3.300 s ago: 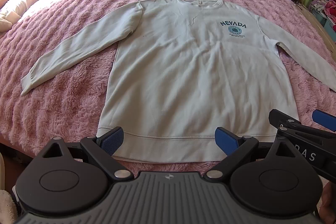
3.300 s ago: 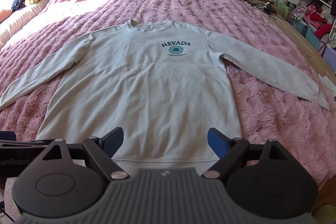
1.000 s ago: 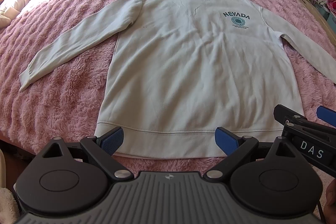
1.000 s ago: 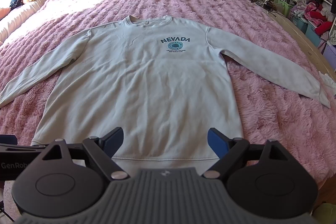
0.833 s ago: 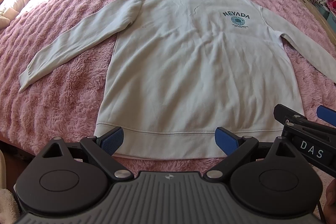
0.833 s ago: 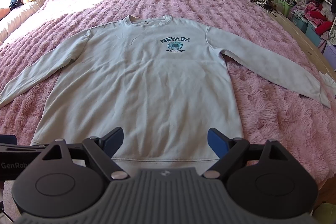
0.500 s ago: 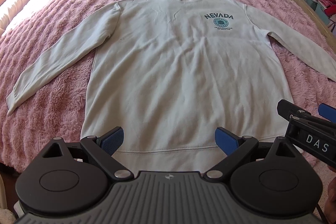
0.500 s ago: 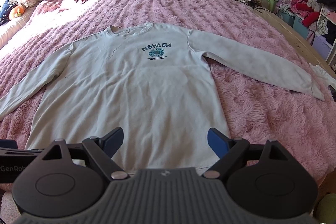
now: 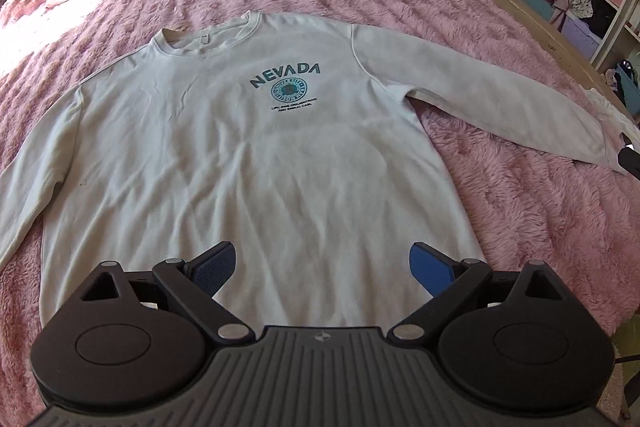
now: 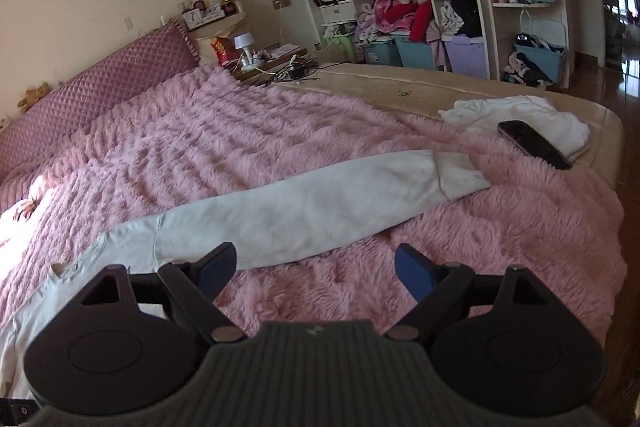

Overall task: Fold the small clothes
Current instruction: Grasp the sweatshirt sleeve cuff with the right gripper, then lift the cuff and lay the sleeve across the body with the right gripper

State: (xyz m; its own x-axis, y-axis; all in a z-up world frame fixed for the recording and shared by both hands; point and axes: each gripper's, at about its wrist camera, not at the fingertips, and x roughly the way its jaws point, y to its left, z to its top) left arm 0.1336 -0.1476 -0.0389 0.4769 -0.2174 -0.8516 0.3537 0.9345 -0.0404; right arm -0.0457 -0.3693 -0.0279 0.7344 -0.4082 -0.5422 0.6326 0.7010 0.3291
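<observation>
A pale sweatshirt [image 9: 256, 155] with a blue NEVADA print lies flat, front up, on a pink fluffy bedspread [image 9: 520, 211]. My left gripper [image 9: 324, 265] is open and empty over the lower body of the sweatshirt. The sweatshirt's right sleeve [image 10: 320, 203] stretches out to the right; its cuff [image 10: 460, 175] lies near the bed's corner. My right gripper [image 10: 316, 267] is open and empty, above the bedspread just in front of that sleeve's upper part. A bit of it shows at the right edge of the left wrist view [image 9: 630, 163].
A white cloth [image 10: 520, 119] with a black phone [image 10: 534, 143] on it lies at the bed's far right corner. Shelves full of clothes and storage bins [image 10: 420, 7] stand behind the bed. A nightstand with a lamp and cables [image 10: 264, 59] is by the headboard.
Both grippers have moved forward and swung right. The left now sits over the sweatshirt's body. The right turned away from the body and now faces the right sleeve and the shelves.
</observation>
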